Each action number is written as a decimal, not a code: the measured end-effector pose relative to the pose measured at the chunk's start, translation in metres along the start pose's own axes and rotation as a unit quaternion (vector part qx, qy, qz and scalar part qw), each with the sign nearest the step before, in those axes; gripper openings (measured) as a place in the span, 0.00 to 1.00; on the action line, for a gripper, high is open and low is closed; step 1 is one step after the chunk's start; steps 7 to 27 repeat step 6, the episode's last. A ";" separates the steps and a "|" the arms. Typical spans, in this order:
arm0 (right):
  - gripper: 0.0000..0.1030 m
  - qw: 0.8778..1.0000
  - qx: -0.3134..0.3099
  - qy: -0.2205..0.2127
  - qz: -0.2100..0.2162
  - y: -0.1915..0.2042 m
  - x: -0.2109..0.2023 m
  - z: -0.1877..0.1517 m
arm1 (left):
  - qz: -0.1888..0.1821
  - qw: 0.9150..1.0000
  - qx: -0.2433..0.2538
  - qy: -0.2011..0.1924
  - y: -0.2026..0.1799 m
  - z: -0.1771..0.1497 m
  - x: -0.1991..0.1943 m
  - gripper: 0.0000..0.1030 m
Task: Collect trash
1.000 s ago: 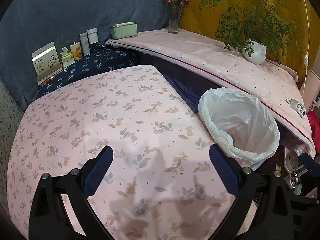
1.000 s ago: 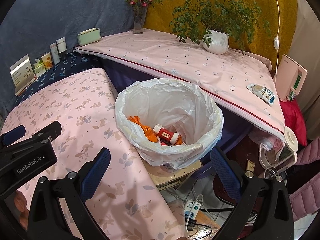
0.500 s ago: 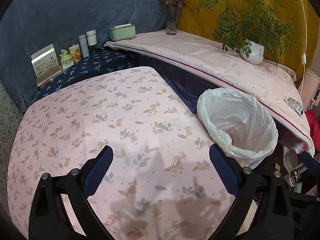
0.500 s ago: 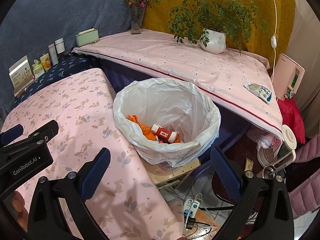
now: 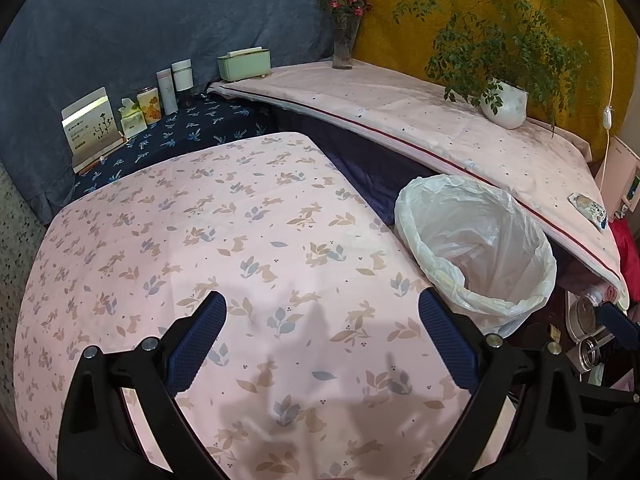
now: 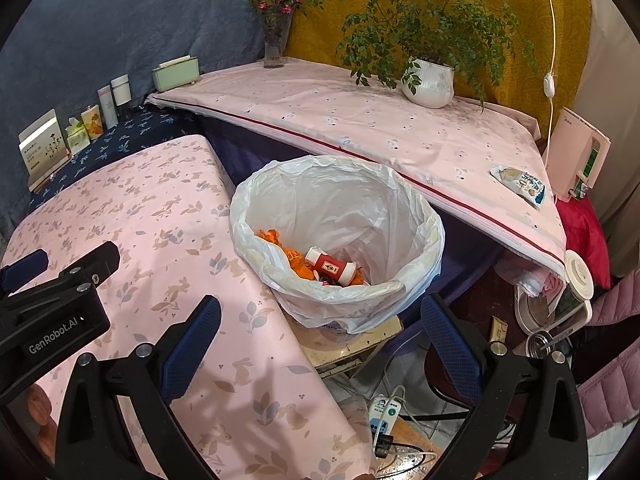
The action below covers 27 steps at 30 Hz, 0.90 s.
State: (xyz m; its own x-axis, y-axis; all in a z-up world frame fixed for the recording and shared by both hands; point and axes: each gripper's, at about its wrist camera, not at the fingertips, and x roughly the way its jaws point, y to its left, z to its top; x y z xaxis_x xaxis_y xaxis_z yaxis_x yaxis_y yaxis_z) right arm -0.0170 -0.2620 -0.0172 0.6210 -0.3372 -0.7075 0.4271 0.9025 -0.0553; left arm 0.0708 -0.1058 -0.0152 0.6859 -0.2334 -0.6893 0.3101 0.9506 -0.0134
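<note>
Pink worktop [image 5: 248, 248] lies bare; both tongs, left [image 5: 322, 344] and right [image 6: 316, 344], gape wide, empty, bin [image 6: 400, 292] at one o'clock holding wrappers [image 6: 294, 258].

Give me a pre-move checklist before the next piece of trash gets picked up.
1. Left tongs open and holding nothing: ok.
2. Right tongs open and holding nothing: ok.
3. Trash bin liner open and rim unobstructed: ok; an orange wrapper and a red-and-white bottle lie at the bottom, with room left.
4. Remaining trash located: ok; a snack packet lies near the end of the pink shelf.
5. Floral-covered table has no litter on it: ok.
6. Packet empty, so truly trash: cannot tell.
</note>
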 end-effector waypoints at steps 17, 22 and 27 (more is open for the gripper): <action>0.94 1.000 0.001 -0.001 -0.002 0.001 0.000 0.000 | -0.001 1.000 -0.003 -0.001 0.002 0.000 0.002 0.90; 0.94 1.000 0.001 -0.001 -0.002 0.001 0.000 0.000 | -0.001 1.000 -0.003 -0.001 0.002 0.000 0.002 0.90; 0.94 1.000 0.001 -0.001 -0.002 0.001 0.000 0.000 | -0.001 1.000 -0.003 -0.001 0.002 0.000 0.002 0.90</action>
